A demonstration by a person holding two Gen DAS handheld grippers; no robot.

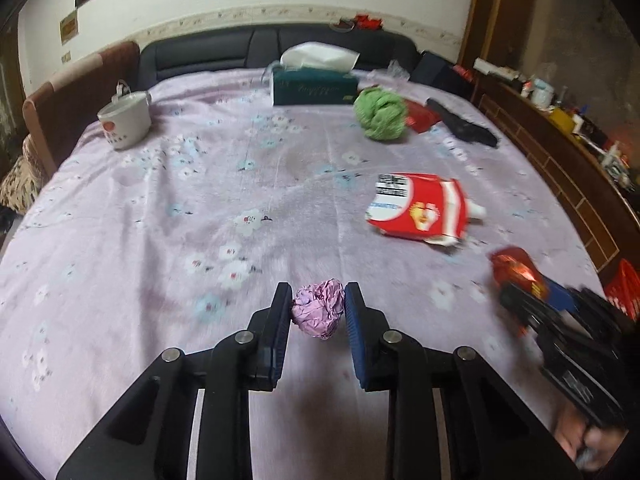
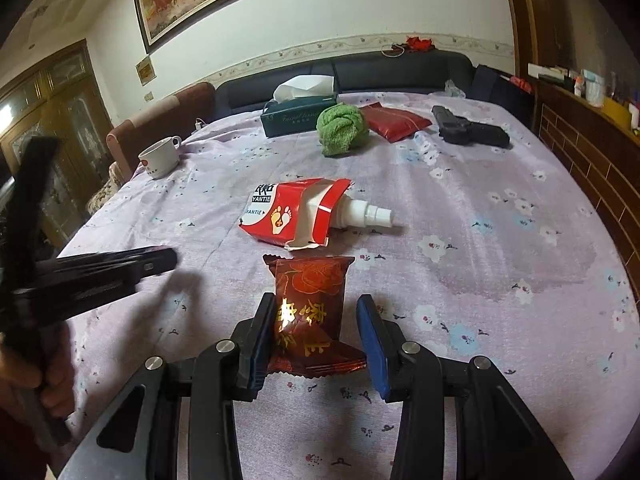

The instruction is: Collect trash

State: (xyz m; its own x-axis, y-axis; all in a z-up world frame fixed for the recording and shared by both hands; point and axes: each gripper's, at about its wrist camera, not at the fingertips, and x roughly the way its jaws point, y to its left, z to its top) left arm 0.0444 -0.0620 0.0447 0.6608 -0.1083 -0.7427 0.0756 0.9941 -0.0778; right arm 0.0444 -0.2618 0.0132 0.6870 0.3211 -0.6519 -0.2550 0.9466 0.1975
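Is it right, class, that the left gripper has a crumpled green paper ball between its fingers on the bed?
Not quite: the paper ball between the left gripper's fingers is pink-purple, not green, as the left wrist view shows. The rest holds.

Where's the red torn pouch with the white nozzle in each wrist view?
Left wrist: red pouch right of centre, beyond the jaws.
Right wrist: red pouch centre, just past the dark red wrapper.
Shared landmark: green towel ball behind it.

light: dim indoor | blur: left view smeared | edges: fisheye-bent, dark corners
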